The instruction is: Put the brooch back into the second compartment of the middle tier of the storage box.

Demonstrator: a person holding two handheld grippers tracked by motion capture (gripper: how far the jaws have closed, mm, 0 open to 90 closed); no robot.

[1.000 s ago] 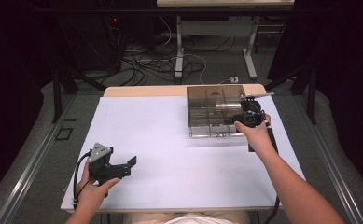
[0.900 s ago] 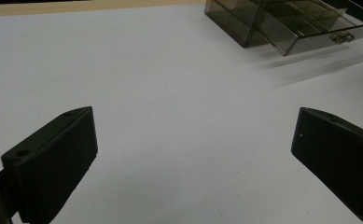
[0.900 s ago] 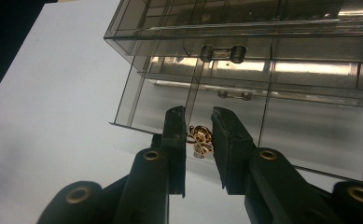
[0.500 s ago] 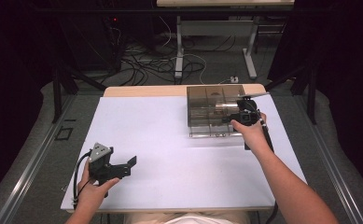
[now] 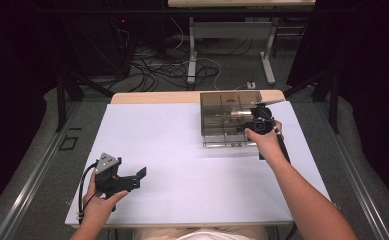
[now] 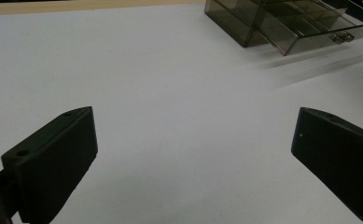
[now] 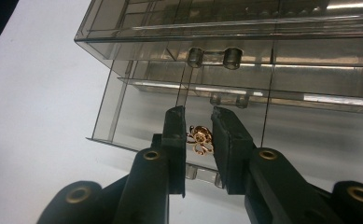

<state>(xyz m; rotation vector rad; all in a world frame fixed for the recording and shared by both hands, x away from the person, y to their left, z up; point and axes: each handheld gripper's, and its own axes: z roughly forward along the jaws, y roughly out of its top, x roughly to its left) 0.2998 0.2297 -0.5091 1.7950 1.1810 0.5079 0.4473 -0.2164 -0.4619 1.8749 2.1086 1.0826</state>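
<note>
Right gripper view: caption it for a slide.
Right gripper shut on a small gold flower-shaped ornament, held over the open smoky clear compartment box.

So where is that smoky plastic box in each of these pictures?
High view: the plastic box sits at the far right of the white table, by the right gripper.
Left gripper view: top right corner, far off.
Right gripper view: across the upper half, just beyond the jaws.
Shared landmark: the white table.
</note>
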